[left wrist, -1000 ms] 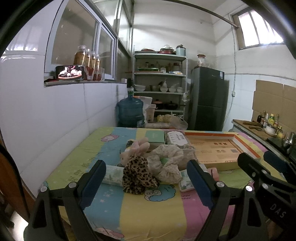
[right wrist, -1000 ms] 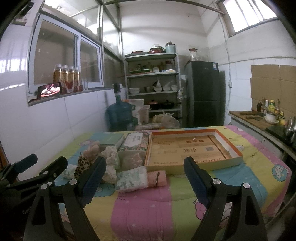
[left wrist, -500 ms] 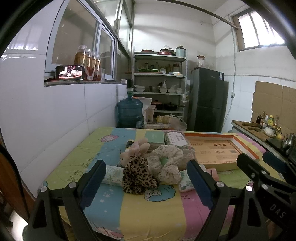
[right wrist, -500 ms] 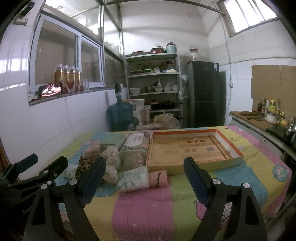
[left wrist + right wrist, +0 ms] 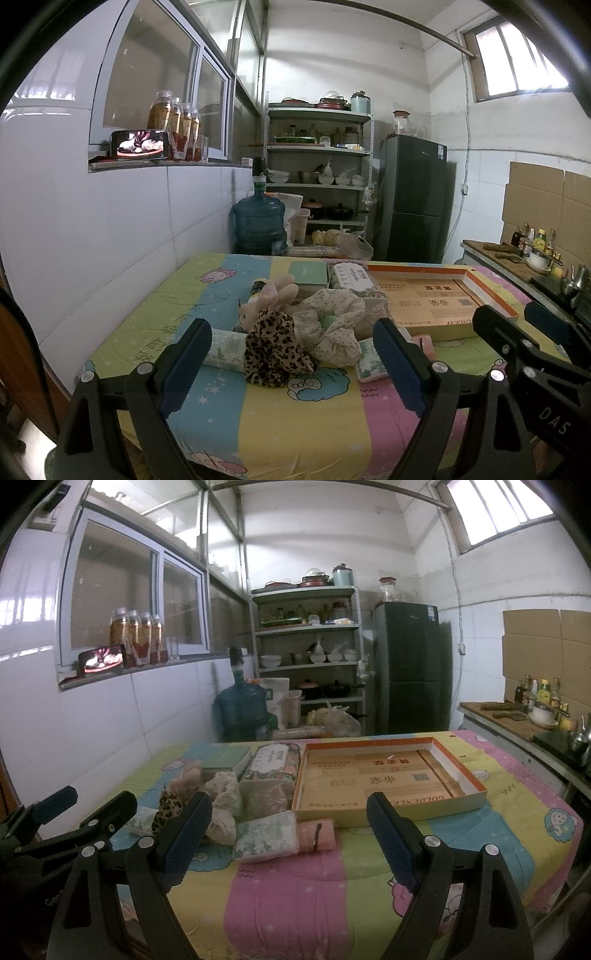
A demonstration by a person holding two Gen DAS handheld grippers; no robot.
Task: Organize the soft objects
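A heap of soft things lies on the colourful tablecloth (image 5: 303, 417): a leopard-print scrunchie (image 5: 275, 349), a cream floral scrunchie (image 5: 334, 319), a pink plush rabbit (image 5: 271, 295) and soft tissue packs (image 5: 267, 834). A rolled pink cloth (image 5: 317, 834) lies beside a tissue pack. An empty orange-rimmed cardboard tray (image 5: 384, 775) sits to the right. My left gripper (image 5: 291, 362) is open and empty, hovering before the heap. My right gripper (image 5: 288, 836) is open and empty, in front of the tissue pack and tray.
A green book (image 5: 227, 757) and a floral tissue box (image 5: 275, 760) lie behind the heap. A white tiled wall (image 5: 110, 240) borders the table's left side. A water jug (image 5: 258, 227), shelves (image 5: 319, 177) and a fridge (image 5: 413, 199) stand beyond. A counter with bottles (image 5: 532, 709) is at right.
Both views shift only slightly; the right gripper has eased a little closer to the table. Nothing on the table has moved.
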